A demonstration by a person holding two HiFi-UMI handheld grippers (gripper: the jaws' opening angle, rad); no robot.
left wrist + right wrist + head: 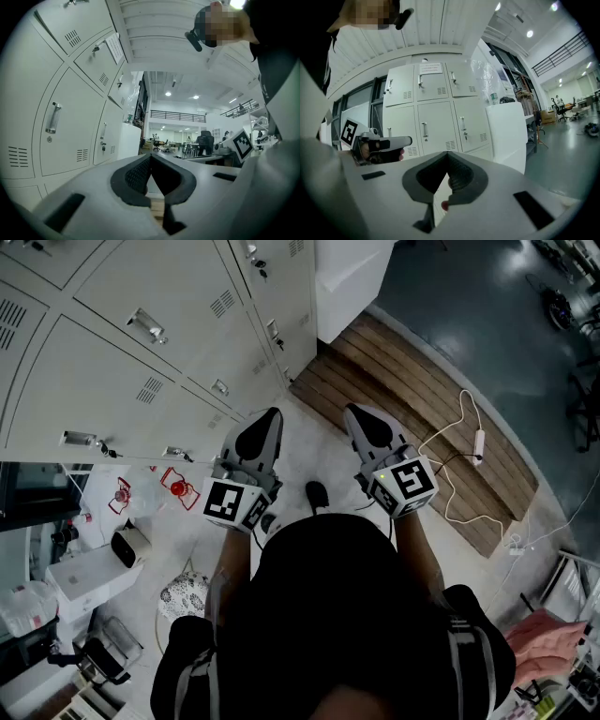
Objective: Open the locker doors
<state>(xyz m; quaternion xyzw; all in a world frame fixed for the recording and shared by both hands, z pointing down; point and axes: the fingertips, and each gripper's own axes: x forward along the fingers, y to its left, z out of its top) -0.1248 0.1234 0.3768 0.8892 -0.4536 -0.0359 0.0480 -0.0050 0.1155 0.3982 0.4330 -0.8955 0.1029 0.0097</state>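
Before the lockers (141,362), left tool (151,159) and right tool (447,157) each sit fully closed, empty.

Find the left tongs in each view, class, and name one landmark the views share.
Head view: left tongs, just left of centre.
Left gripper view: bottom centre, tips together.
Right gripper view: far left, at mid-height.
Shared landmark: the white lockers, seen in all three.

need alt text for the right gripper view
The right gripper, jaws shut and empty, points at a bank of white lockers with every door closed. The left gripper shows at the left, an open hall at the right.
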